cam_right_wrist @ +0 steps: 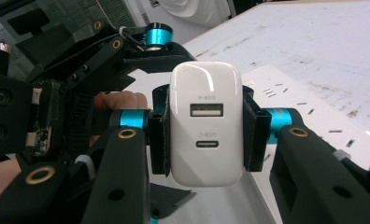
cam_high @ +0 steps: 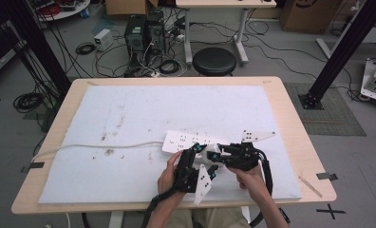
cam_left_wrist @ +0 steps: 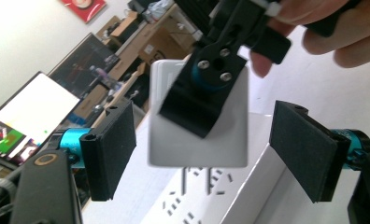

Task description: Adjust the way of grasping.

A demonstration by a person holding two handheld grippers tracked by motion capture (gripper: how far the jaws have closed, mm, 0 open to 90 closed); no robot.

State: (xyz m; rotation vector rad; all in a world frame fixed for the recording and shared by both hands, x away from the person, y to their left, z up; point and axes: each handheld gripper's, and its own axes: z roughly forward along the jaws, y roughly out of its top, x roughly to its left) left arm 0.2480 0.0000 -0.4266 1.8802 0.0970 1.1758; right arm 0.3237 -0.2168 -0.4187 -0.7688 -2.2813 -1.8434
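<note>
Now right tongs [cam_right_wrist: 205, 137] clamping charger [cam_right_wrist: 206, 123], left tongs [cam_left_wrist: 211, 154] apart

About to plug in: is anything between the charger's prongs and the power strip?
Nothing visible. The charger, clamped in the right gripper, hangs prongs-down just above the power strip; the left gripper's open pads flank it without touching.

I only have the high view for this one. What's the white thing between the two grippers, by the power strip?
Observer: A white charger, clamped in the right tongs; its USB-A and USB-C ports face that gripper's camera.
Reviewer: Are the left tongs gripping it too?
Observer: No. The left tongs stand open, with both pads clear of the charger's sides.
Reviewer: Which way do its pins point?
Observer: The left gripper view shows two pins pointing at the power strip.
</note>
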